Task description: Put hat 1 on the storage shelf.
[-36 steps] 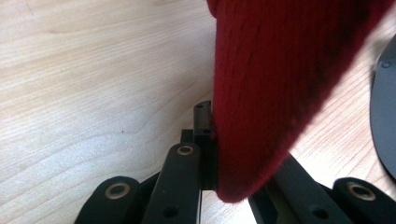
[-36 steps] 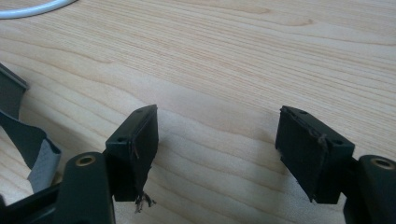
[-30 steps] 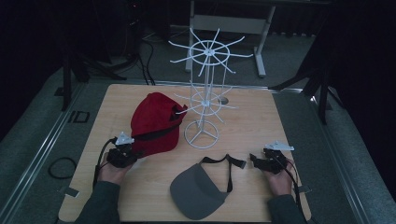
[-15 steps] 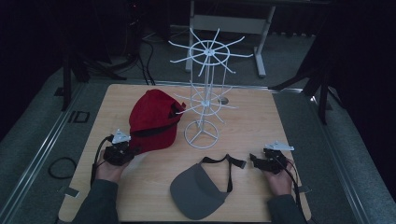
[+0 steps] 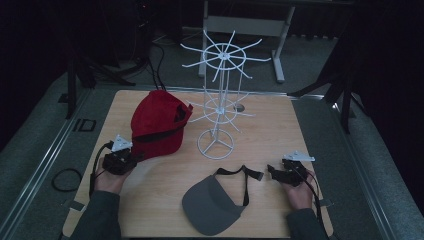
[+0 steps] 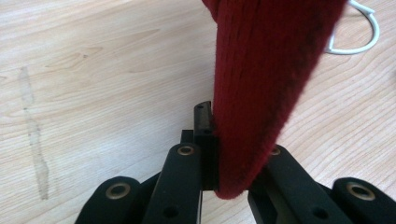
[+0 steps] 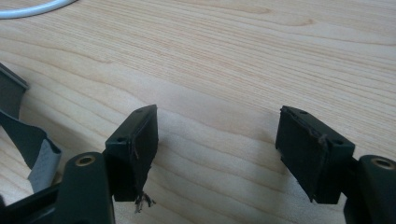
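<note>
A red cap [image 5: 159,125] lies on the wooden table [image 5: 260,115] left of a white wire rack [image 5: 218,105]. My left gripper [image 5: 131,158] is shut on the cap's brim [image 6: 261,93], which stands edge-on between the jaws in the left gripper view. A grey visor [image 5: 215,205] with black straps lies at the front centre. My right gripper [image 5: 272,172] rests on the table just right of the visor's strap [image 7: 28,144], open, with bare wood between its fingers [image 7: 140,140].
The wire rack's round base [image 5: 215,144] stands mid-table, its arms reaching over the cap's back. A loop of the white base [image 6: 355,37] shows beyond the brim. A cable coil [image 5: 65,179] lies on the floor at left.
My left gripper has drawn back toward the front left with the brim in it, and the cap has shifted slightly with it. The right gripper has stayed put.
</note>
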### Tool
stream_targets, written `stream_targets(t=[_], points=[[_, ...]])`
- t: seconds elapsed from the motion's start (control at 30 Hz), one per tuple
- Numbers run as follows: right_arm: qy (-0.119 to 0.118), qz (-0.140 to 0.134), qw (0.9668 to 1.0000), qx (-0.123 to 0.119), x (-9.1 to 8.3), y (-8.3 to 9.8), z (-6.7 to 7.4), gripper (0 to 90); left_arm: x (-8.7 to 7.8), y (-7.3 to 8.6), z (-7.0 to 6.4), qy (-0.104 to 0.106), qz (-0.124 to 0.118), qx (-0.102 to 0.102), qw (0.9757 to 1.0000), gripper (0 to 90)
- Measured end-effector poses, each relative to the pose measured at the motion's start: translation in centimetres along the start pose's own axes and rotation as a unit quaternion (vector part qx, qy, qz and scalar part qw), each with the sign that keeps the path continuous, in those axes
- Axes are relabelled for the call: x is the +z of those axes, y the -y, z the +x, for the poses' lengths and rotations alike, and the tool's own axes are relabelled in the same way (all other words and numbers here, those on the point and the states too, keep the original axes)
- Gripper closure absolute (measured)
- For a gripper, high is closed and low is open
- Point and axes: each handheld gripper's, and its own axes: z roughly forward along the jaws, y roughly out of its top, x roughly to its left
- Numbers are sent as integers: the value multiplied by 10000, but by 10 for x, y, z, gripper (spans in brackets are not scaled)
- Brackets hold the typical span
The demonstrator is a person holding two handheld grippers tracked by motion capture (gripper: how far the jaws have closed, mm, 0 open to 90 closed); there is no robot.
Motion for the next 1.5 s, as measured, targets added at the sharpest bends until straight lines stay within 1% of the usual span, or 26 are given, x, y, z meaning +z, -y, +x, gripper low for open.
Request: stream_targets(t=[0.3, 0.37, 0.87, 1.1, 1.27, 1.5], points=[[-2, 0, 10000, -3, 0, 0, 0, 295, -6, 0, 3, -83, -40, 34, 10000, 861], [-4, 1, 10000, -2, 0, 0, 0, 295, -8, -1, 4, -147, -63, 51, 9999, 860], [-7, 0, 10000, -7, 0, 0, 0, 294, -22, -2, 9, -323, -290, -17, 9991, 860], [-7, 0, 10000, -6, 0, 0, 0, 293, -27, -7, 9, -366, -422, -25, 9984, 860], [-7, 0, 10000, -5, 0, 0, 0, 293, -30, -12, 9, -413, -465, 7, 9981, 860], [-7, 1, 10000, -5, 0, 0, 0, 293, -34, -18, 9, -436, -557, -8, 9975, 859]])
